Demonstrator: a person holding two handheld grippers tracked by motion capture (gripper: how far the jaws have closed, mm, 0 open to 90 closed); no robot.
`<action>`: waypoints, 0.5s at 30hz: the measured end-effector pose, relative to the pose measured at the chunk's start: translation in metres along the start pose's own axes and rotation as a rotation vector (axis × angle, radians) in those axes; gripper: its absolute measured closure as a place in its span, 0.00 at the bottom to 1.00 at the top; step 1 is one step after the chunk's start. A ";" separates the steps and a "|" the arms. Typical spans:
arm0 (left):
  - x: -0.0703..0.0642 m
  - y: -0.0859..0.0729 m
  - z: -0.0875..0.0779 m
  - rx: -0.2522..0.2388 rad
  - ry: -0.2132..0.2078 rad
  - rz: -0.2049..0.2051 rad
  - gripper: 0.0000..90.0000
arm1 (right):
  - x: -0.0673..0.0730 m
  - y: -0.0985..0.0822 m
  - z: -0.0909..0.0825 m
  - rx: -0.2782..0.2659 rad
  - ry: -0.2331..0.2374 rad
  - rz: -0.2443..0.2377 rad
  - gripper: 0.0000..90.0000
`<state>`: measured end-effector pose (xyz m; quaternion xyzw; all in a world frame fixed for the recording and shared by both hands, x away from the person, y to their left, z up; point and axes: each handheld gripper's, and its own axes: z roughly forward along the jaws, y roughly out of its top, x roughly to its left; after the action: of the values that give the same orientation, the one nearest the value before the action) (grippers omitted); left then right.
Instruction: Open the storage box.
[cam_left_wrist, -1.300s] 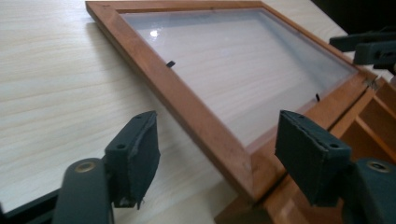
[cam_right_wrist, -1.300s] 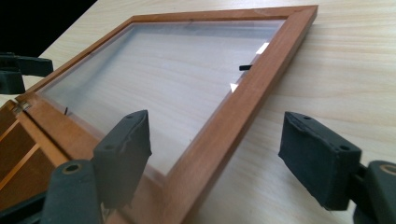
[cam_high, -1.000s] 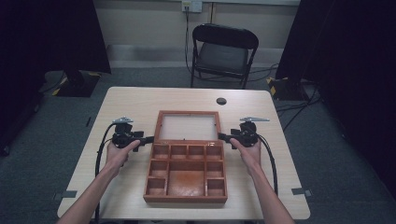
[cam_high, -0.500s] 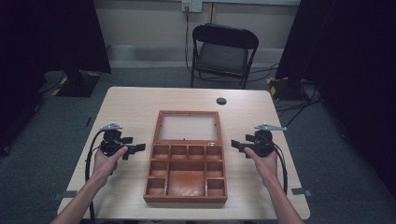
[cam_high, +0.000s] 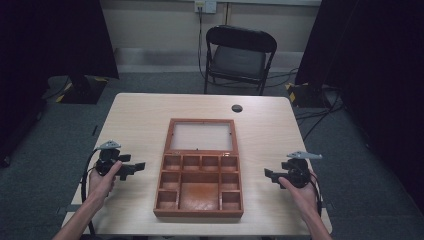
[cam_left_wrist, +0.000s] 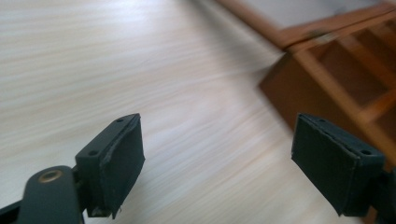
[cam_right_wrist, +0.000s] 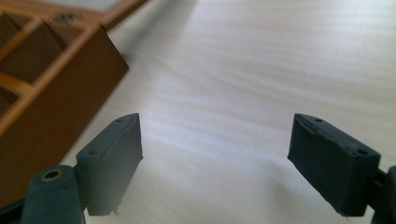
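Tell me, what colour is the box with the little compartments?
Reddish-brown wooden box, clearest in the high view.

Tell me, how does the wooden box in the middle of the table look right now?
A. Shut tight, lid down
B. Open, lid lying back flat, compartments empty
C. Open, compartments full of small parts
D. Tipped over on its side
B: the wooden box lies open, its lid flat on the table behind it, and every compartment in the high view looks empty.
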<state>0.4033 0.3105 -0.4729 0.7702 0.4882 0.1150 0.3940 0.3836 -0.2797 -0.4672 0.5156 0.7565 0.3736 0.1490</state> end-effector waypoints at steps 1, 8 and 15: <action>0.001 -0.002 0.001 0.006 0.031 0.010 0.20 | -0.001 -0.004 0.001 0.009 -0.007 0.002 0.18; 0.011 -0.017 0.010 0.047 0.194 0.051 0.21 | -0.001 -0.016 0.012 0.077 -0.069 -0.009 0.19; 0.009 -0.026 0.013 -0.021 0.234 0.066 0.16 | 0.003 -0.027 0.017 0.011 -0.168 -0.070 0.17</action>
<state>0.3979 0.3173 -0.5021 0.7631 0.5038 0.2222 0.3383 0.3745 -0.2750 -0.4972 0.5191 0.7610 0.3197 0.2220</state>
